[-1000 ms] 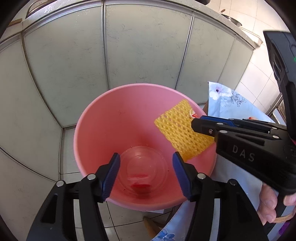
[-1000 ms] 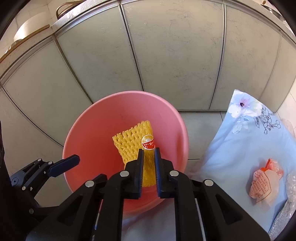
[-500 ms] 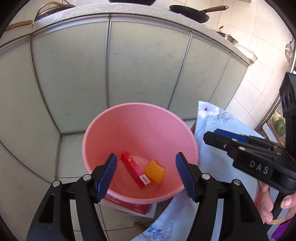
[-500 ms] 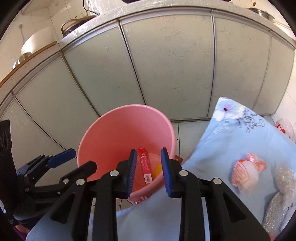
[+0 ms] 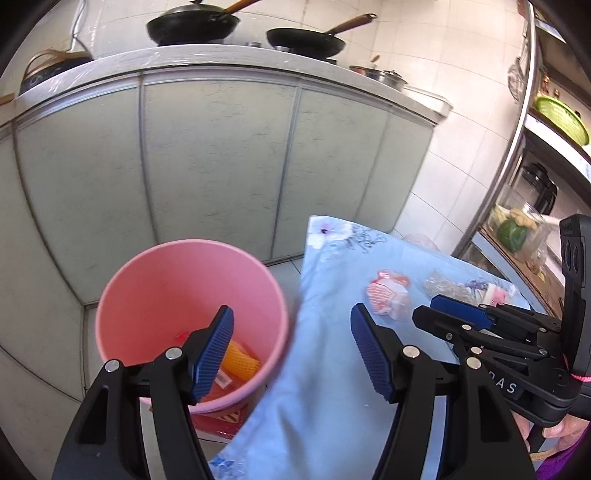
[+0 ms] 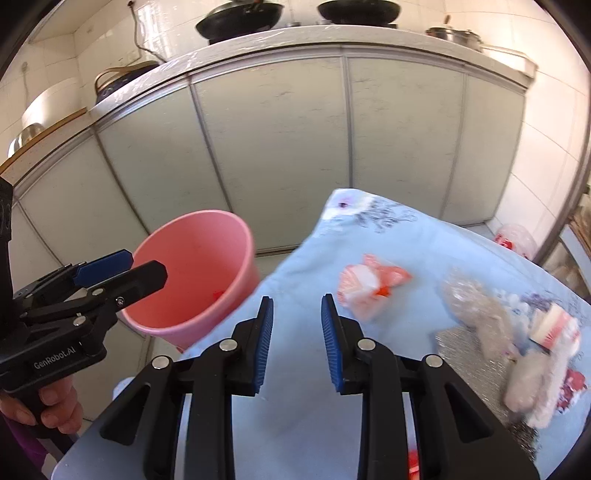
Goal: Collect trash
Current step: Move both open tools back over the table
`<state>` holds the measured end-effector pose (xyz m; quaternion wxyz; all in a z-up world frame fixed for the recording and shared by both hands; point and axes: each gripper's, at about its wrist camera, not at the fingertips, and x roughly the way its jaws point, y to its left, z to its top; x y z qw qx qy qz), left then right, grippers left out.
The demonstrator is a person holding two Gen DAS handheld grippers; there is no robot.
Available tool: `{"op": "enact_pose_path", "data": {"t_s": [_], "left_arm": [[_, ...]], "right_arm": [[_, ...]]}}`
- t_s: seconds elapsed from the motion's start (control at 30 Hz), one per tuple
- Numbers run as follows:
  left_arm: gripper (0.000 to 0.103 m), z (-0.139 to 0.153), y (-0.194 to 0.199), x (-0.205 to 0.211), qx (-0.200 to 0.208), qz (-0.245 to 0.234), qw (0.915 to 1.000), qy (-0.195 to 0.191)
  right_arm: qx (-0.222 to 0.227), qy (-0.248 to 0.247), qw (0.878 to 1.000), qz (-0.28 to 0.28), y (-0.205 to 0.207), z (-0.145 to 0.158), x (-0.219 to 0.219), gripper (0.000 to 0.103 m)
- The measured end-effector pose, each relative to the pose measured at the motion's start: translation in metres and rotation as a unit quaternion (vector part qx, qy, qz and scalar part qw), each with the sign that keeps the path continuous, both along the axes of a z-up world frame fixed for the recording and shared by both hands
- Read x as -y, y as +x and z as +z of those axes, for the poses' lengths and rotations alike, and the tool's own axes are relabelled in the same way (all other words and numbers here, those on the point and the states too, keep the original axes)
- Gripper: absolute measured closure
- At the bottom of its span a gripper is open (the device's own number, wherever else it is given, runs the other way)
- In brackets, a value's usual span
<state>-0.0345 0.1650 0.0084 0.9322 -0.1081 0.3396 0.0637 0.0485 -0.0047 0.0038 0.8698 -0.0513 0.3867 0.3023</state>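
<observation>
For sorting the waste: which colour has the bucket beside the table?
Pink. The bucket shows best in the left wrist view.

The bucket (image 5: pixel 192 306) stands on the floor, in front of the cabinet doors (image 5: pixel 218 162) and just left of the cloth-covered bench (image 5: pixel 332 369). A net sleeve (image 5: pixel 240 360) lies in the bucket. On the bench lie a crumpled wrapper (image 6: pixel 364 286) and, to its right, a plastic bag (image 6: pixel 480 314). Pans (image 5: pixel 192 24) sit above the cabinet doors.

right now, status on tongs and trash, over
Both tongs open, empty: left, right. Yellow foam net in pink bucket. Orange-white wrapper on blue floral cloth, path clear.
</observation>
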Motion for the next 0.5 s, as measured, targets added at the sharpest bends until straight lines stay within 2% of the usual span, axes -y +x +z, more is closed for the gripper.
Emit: {"op": "enact_pose_path", "data": {"t_s": [0.23, 0.27, 0.3, 0.33, 0.5], "left_arm": [[0.038, -0.004, 0.014, 0.033, -0.013, -0.032, 0.9994, 0.008], [0.038, -0.004, 0.016, 0.038, -0.015, -0.037, 0.9992, 0.009], [0.038, -0.006, 0.017, 0.042, -0.016, -0.041, 0.999, 0.011], [0.038, -0.007, 0.019, 0.045, -0.018, -0.045, 0.9988, 0.013], [0.038, -0.011, 0.029, 0.059, -0.026, -0.06, 0.9977, 0.018]], "right_arm": [[0.012, -0.016, 0.998, -0.053, -0.002, -0.001, 0.042, 0.075], [0.011, -0.015, 0.998, -0.059, -0.002, -0.001, 0.047, 0.071], [0.01, -0.012, 0.998, -0.068, -0.002, -0.002, 0.055, 0.062], [0.01, -0.009, 0.997, -0.078, -0.001, -0.002, 0.063, 0.059], [0.005, -0.007, 0.994, -0.113, 0.001, -0.005, 0.089, 0.057]]}}
